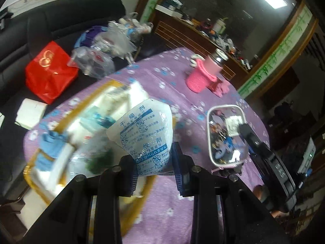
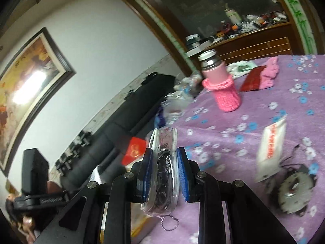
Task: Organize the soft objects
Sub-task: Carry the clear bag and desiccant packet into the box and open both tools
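Nearby, a pink-sleeved bottle point(image 1: 205, 73) stands clear while left jaws pinch a desiccant packet point(image 1: 146, 134), right jaws a clear pouch point(image 2: 164, 170).

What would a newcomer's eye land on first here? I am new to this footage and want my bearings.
Probably the white desiccant packet with blue print, pinched in the left gripper above a gold-rimmed tray of blurred items. Next, the clear zip pouch clamped edge-on in the right gripper. Behind, a bottle in a pink knitted sleeve stands on the purple flowered tablecloth, and a red bag sits on the dark sofa.
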Available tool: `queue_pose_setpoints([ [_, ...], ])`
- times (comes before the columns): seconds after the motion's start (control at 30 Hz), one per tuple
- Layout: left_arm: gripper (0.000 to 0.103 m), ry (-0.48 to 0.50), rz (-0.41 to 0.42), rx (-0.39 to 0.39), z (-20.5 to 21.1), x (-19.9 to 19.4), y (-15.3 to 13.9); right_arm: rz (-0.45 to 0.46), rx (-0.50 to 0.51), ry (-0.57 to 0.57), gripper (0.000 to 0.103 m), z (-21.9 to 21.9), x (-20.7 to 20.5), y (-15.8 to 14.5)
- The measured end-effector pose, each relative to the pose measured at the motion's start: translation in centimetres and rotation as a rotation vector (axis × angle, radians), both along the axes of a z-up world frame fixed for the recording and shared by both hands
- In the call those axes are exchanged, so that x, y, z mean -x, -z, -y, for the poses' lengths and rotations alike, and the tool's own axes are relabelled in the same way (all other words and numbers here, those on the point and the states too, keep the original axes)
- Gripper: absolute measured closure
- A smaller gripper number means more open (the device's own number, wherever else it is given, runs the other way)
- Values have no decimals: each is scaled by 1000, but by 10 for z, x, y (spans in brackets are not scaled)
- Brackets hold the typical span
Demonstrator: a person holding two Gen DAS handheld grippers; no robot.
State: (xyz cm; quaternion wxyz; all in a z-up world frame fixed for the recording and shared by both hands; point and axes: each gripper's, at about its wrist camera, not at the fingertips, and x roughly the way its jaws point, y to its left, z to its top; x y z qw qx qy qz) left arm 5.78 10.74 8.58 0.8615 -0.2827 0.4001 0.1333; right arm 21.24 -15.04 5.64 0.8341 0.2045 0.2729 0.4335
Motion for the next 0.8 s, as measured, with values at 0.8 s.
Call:
queue_pose_setpoints([
  [0.8, 76, 29, -91, -17, -74, 4, 36, -19, 96, -97, 79, -115, -1, -6],
])
